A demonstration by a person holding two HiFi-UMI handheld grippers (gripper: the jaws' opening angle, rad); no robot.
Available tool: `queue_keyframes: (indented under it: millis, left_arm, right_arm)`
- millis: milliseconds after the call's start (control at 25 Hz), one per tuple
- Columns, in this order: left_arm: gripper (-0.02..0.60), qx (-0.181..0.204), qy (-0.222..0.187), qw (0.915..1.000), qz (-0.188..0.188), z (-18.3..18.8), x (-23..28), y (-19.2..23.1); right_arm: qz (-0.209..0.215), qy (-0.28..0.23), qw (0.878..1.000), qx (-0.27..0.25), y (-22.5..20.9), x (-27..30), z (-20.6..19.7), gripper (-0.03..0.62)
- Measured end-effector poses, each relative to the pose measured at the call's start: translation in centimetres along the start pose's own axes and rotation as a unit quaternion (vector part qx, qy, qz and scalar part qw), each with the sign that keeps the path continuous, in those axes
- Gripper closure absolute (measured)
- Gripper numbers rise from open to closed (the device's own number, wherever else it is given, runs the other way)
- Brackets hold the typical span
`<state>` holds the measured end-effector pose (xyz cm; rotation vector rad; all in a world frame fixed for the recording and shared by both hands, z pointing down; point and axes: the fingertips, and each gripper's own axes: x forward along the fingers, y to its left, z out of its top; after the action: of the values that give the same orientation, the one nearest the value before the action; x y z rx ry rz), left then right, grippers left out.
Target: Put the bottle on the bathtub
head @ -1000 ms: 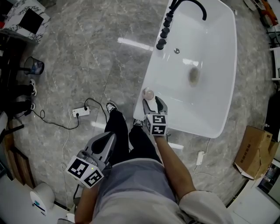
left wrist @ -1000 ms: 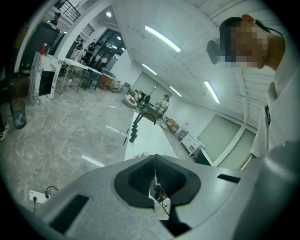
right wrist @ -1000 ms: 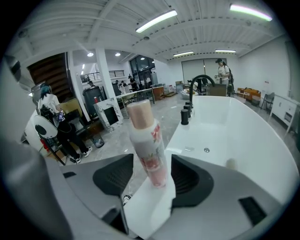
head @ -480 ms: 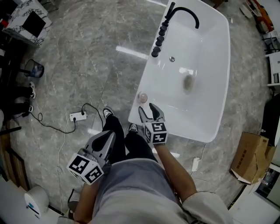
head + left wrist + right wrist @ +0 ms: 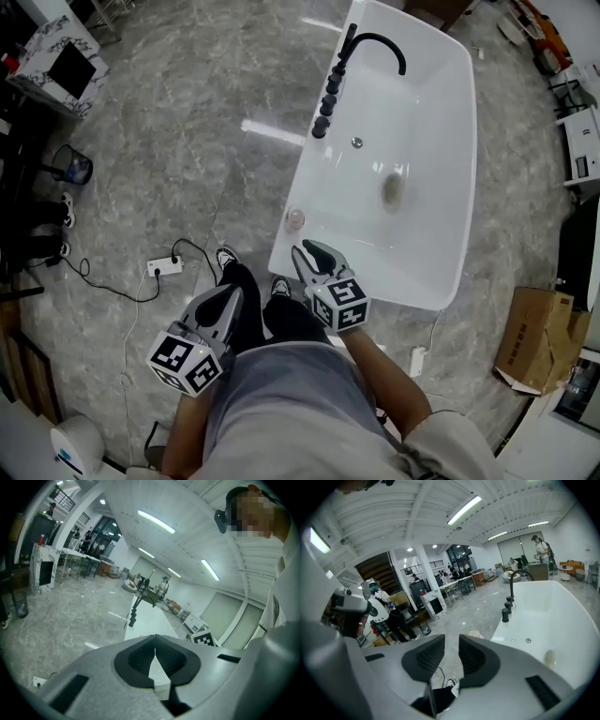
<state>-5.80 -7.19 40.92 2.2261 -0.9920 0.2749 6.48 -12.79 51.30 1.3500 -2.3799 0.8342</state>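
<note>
White bathtub, glossy, set on grey stone floor. Bottle stands upright on the tub's rim, just ahead and slightly left of the right gripper, apart from it, not touching.

Progress: judged essentially done. The bottle is on the bathtub and nothing holds it. Left to do, if anything: take the right gripper clear. No further placing seems needed.

Right gripper: jaws have just been closing and now stand narrowly apart, with nothing between them. Left gripper: low beside the person's leg, well back from the tub; jaw tips together, empty.

View comparison:
- Head view: the only one giving the layout. It has both grippers, the bottle on the rim ahead of the right one, and the black faucet with its knobs far ahead along the same rim. A power strip lies on the floor off to the left gripper's left.
- Right gripper view: shows the slim gap between the jaws of the right gripper, which the head view cannot settle. The bottle is a small pale cap just past the tips.
- Left gripper view: shows the left gripper with its tips meeting. The tub rim and faucet lie beyond; I cannot make out the bottle there.
</note>
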Motion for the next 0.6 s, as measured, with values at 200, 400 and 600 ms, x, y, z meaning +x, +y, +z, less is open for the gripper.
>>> queue_keyframes:
  millis: [200,400,600]
  left_arm:
    - [0.572,0.013,-0.011,0.9999,0.005,0.8,-0.2,-0.5]
    - [0.572,0.024,-0.027,0.9993,0.006,1.7,-0.3,-1.0]
    - [0.572,0.04,-0.043,0.9982,0.011,2.7,-0.3,-1.9]
  right_arm:
    - [0.033,-0.013,0.999,-0.012,1.3,-2.7,2.7,0.536]
    - [0.052,-0.019,0.998,-0.028,2.3,-4.9,4.7,0.552]
    - [0.053,-0.012,0.998,-0.035,2.6,-7.0,5.7,0.563]
